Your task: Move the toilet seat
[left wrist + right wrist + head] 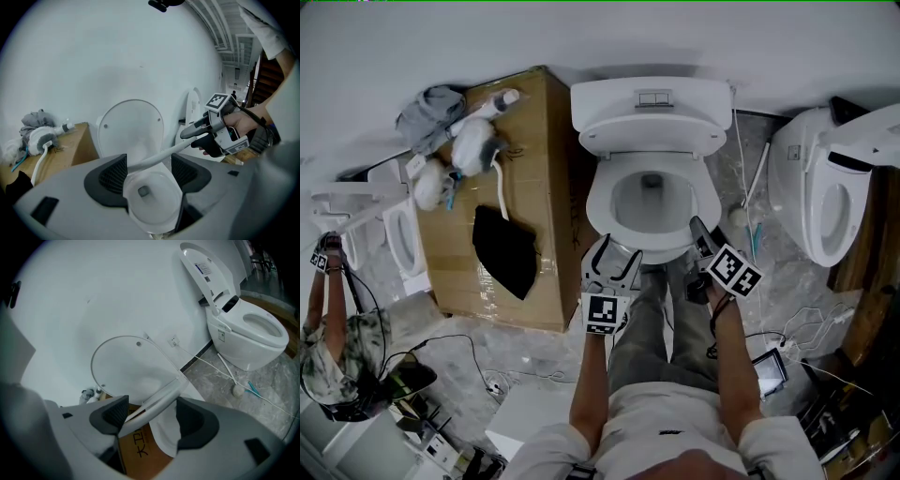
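Observation:
The white toilet point(649, 246) stands in the middle, its lid point(131, 126) upright against the tank. The toilet seat point(159, 157) ring is tilted up off the bowl and shows edge-on as a white bar. My left gripper point(612, 262) is at the front left of the seat point(598, 206). Its jaws stand apart in the left gripper view point(149, 168), with the bar starting at the left jaw. My right gripper point(701, 236) is at the front right. In the right gripper view point(152, 416) the seat point(159, 399) runs between its spread jaws, nearer the left one.
A cardboard box point(525, 112) stands left of the toilet, with a black cloth point(506, 248) and white items point(473, 141) on it. A second toilet point(825, 187) is at the right. Cables and a brush point(750, 206) lie on the marble floor. Another person point(337, 347) is at the far left.

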The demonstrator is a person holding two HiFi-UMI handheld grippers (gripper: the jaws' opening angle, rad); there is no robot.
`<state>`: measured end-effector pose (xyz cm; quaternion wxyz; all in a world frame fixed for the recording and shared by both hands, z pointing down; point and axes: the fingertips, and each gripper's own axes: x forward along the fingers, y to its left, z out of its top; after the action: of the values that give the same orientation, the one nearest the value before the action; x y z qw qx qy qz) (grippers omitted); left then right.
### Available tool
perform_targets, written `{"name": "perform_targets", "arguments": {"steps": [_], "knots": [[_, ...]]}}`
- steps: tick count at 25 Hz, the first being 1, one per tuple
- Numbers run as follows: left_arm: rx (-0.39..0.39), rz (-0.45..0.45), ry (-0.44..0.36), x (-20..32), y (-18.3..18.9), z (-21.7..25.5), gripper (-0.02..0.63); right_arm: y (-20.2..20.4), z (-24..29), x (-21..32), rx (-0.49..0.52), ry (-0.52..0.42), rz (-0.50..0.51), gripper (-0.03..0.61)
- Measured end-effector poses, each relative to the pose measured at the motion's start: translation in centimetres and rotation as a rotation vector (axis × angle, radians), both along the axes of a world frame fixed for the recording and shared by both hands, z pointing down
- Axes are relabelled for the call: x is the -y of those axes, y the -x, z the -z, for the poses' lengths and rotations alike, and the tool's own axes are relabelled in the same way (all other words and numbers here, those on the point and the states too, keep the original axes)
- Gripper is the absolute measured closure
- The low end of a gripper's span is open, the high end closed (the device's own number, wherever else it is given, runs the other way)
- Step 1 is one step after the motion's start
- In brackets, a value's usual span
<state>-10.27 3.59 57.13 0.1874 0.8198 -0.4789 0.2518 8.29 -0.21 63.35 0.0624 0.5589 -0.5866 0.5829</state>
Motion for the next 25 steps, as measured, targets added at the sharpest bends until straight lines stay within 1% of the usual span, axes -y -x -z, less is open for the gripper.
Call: {"name": "perform_targets", "arguments": {"steps": [5,7,10,19,25], "knots": [[-0.009,0.010,-0.013,1.3,-0.1,0.7,0.299,-0.3,0.9,1.0,-0.003,-0.002,-0.042,0.252],[-0.013,0.019,-0.019,1.7,0.0,1.0,0.299,-0.5,1.5,1.3,-0.025,-0.016,-0.038,0.252],[-0.024,0.033,-0.035,2.7,0.0,1.4,0.299,-0.7,3.0,1.9,-0.092,-0.077,0.024,0.252],[-0.034,0.054,-0.059,5.1,0.1,2.5,0.299,-0.6,5.8,3.7,-0.135,-0.170,0.140,0.252],[-0.018,0.056,-0.059,6.2,0.2,2.6,0.299,0.4,8.4,5.1,-0.189,-0.281,0.254,0.252]]}}
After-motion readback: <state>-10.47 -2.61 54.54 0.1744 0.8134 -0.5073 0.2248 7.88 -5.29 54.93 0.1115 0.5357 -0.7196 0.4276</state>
